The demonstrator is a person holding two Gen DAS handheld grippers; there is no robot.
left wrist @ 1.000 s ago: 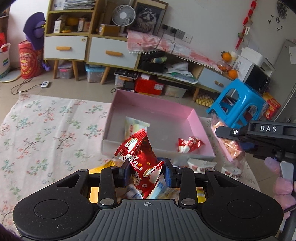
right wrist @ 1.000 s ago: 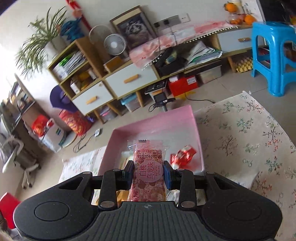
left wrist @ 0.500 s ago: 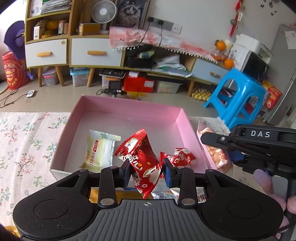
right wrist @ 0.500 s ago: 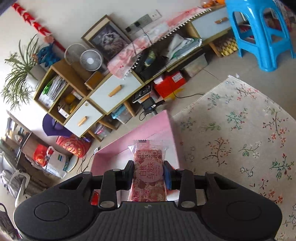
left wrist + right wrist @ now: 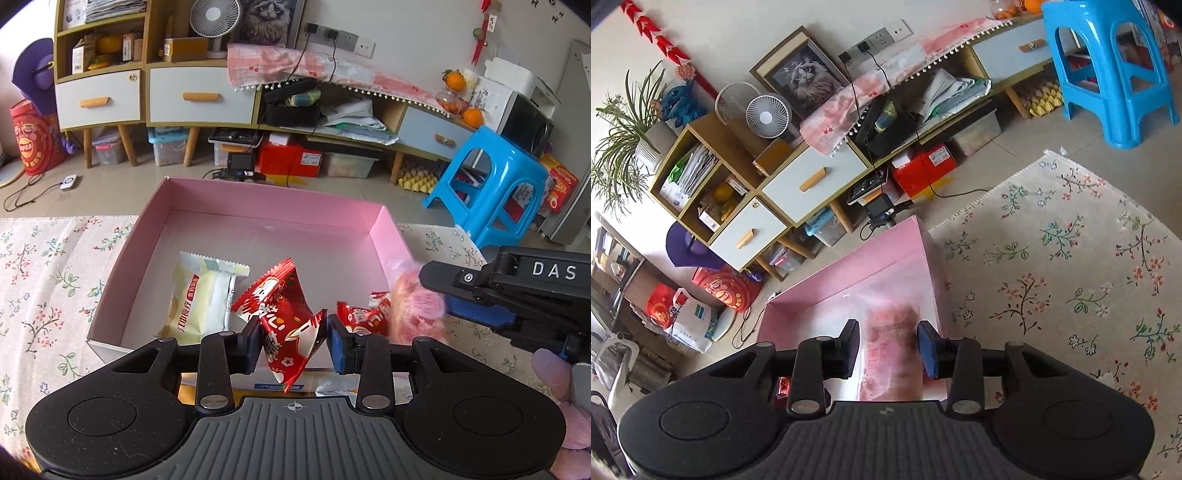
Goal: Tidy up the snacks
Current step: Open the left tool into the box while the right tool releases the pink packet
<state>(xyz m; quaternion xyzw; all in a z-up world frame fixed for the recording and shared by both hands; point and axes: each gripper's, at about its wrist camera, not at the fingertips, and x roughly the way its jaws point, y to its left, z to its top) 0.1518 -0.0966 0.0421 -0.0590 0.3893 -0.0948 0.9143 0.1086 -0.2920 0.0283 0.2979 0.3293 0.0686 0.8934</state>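
Note:
A pink box lies on the floral cloth. Inside it are a cream packet and a small red packet. My left gripper hovers over the box's near wall. Its jaws are just starting to open, and the pads still touch a red snack packet between them. My right gripper is at the box's right wall with its jaws opening. A blurred pink snack packet sits loose between the pads with gaps on both sides. In the left wrist view this packet shows under the right gripper.
The floral cloth spreads to both sides of the box. More packets lie in front of the box under my left gripper. A blue stool and a low cabinet stand beyond. A gloved hand holds the right gripper.
The left gripper carried the red packet forward over the box's near edge. The right jaws parted, and the pink packet, firmly held before, now blurs as it slips down.

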